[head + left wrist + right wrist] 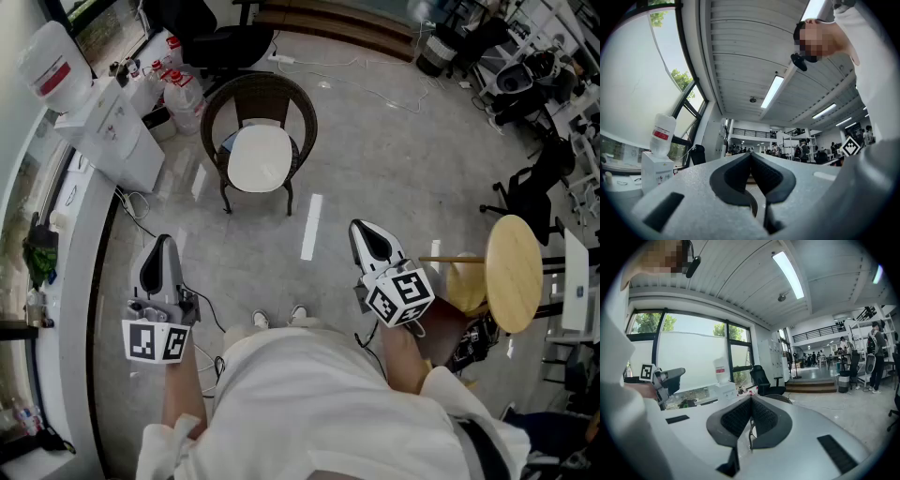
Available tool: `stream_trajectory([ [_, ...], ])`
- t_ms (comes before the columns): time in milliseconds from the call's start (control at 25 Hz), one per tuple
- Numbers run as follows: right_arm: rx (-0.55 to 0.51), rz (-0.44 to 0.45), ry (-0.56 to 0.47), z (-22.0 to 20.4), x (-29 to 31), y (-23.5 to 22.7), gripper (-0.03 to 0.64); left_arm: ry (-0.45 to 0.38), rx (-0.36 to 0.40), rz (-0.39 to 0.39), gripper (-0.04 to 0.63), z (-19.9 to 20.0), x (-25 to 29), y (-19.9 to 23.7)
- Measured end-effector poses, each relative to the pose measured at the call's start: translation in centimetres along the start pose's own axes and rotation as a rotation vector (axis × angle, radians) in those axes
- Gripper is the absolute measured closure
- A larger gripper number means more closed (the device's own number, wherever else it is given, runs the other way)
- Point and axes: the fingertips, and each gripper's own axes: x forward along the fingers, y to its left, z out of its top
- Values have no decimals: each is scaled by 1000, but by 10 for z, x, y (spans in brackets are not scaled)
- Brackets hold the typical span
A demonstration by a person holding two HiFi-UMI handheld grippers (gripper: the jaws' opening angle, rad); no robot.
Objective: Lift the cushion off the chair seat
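Pressing tip to tip, the jaws of the left gripper (164, 242) hold nothing, and the right gripper (362, 229) is closed and empty in the same way. Both hang over the floor (375, 159), one either side of the person's shoes (277, 319). The cushion (260, 157) (white, lying flat) sits on the seat of the wicker chair (302, 105), well apart from both grippers and ahead of the gap between them. Neither gripper view shows the cushion: the left one looks mostly at the ceiling, and in the right one that gripper's own jaws block the low middle of the picture.
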Motion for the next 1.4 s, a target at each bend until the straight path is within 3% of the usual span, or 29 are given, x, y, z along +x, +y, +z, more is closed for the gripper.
stream_trajectory([
  [320, -9, 12, 2, -1, 0, -4, 615, 6, 2, 11, 578, -5, 0, -6],
  [560, -58, 168, 82, -13, 13, 9, 614, 13, 2, 24, 578, -10, 6, -6],
  [680, -92, 170, 71, -9, 15, -2, 615, 12, 6, 30, 578, -12, 12, -12],
  [720, -93, 176, 68, -7, 17, -6, 597, 13, 7, 33, 578, -13, 14, -14],
  [760, -97, 186, 71, -5, 19, -9, 502, 15, 8, 37, 578, -14, 16, -15],
  [840, -124, 197, 78, -2, 24, -17, 473, 19, 11, 47, 578, -17, 19, -16],
  [960, -162, 208, 66, 6, 30, -31, 372, 22, 16, 61, 578, -21, 27, -21],
  [1120, -172, 280, 64, 7, 42, -38, 287, 35, 18, 84, 578, -30, 34, -29],
  [1240, -165, 326, 108, -2, 57, -37, 182, 50, 12, 106, 578, -38, 35, -28],
  [1400, -167, 358, 169, -18, 80, -35, 170, 78, -3, 138, 578, -54, 40, -11],
])
